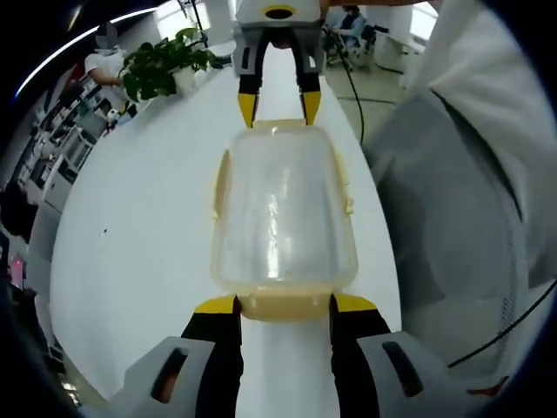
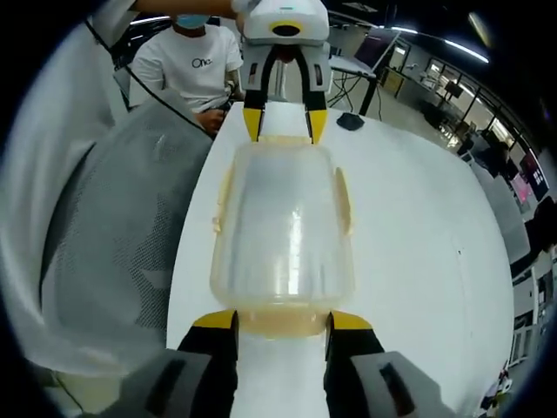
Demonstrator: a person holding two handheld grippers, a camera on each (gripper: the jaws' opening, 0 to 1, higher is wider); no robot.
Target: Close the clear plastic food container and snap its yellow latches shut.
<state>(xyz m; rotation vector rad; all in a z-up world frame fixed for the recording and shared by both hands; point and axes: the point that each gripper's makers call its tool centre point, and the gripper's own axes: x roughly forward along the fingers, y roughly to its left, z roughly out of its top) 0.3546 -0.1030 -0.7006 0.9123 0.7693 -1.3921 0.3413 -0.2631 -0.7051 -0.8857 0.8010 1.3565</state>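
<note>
1. Bracketing the clear container (image 1: 283,209) on the white table (image 1: 139,235), I keep each end latch between parted jaws.
2. Left gripper (image 1: 285,306) and right gripper (image 2: 280,324) grip nothing, so opposed pressure can snap latches.

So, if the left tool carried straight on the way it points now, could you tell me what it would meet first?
The clear plastic food container with yellow latches: its near end latch already sits between the left tool tips, probably touching. The right tool faces it at the far end.
</note>
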